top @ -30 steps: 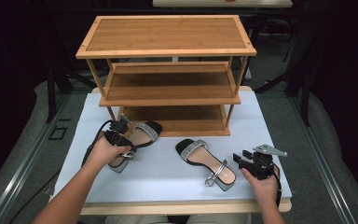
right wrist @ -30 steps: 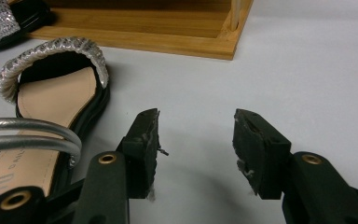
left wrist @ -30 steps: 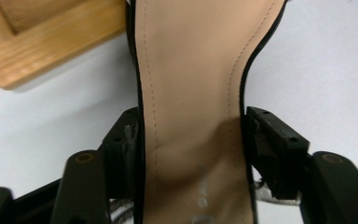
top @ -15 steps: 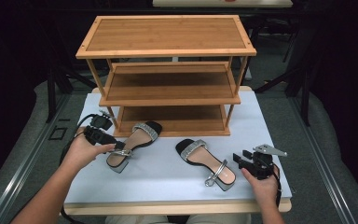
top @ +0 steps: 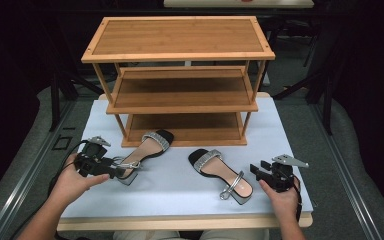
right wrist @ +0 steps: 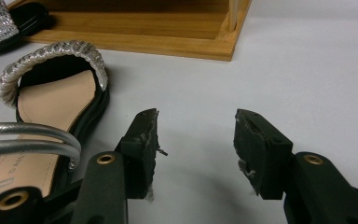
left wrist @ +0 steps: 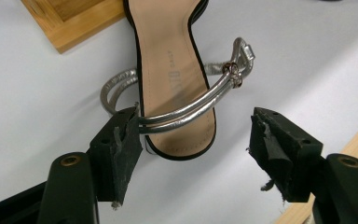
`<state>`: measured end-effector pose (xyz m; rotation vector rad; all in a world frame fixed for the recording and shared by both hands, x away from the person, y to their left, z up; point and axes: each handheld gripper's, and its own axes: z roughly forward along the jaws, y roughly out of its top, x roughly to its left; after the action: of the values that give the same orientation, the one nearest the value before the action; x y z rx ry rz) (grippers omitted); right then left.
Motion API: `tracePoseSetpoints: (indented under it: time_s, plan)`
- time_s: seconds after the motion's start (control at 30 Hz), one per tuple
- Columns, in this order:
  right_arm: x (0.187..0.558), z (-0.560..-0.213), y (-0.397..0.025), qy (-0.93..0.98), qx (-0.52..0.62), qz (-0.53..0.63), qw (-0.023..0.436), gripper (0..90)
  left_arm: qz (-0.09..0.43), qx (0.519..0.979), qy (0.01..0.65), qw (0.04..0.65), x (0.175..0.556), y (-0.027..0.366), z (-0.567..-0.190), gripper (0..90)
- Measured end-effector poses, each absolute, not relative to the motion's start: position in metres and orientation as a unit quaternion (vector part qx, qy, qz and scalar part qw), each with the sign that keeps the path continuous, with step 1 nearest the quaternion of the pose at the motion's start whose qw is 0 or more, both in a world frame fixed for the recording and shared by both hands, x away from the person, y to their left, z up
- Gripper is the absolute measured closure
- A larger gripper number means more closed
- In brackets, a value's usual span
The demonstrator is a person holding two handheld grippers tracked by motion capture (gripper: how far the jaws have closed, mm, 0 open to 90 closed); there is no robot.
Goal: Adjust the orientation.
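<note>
At the left edge of the white table [top: 180,185], the left gripper [top: 111,169] lay low at the heel of the left sandal [top: 145,150], its jaws spread wide around the heel end. In the left gripper view, one jaw seemed to touch the silver ankle strap [left wrist: 186,109], though the contact was hard to judge, while the other stood well clear. The sandal's toe pointed toward the bottom shelf of the wooden shoe rack [top: 180,95], which stood at the back of the table. To the right, the second sandal [top: 220,175] lay flat on the table, angled with its heel toward the person. Farthest right, the right gripper [top: 258,171] hovered just beside that sandal's heel, its jaws apart and holding nothing.
</note>
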<state>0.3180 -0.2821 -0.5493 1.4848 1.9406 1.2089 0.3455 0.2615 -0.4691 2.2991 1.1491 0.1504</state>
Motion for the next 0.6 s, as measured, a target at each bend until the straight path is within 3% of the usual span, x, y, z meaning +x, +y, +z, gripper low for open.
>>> tracePoseSetpoints:
  time_s: [0.33, 0.6]
  plan:
    - [0.318, -0.549, -0.282, 0.698, 0.533, 0.432, 0.204, 48.9, 0.077, 0.845, 0.443, 0.29, 0.338, 0.276, -0.49, 33.0]
    - [0.318, -0.55, -0.282, 0.699, 0.534, 0.43, 0.203, 48.9, 0.06, 0.851, 0.435, 0.289, 0.336, 0.275, -0.508, 33.2]
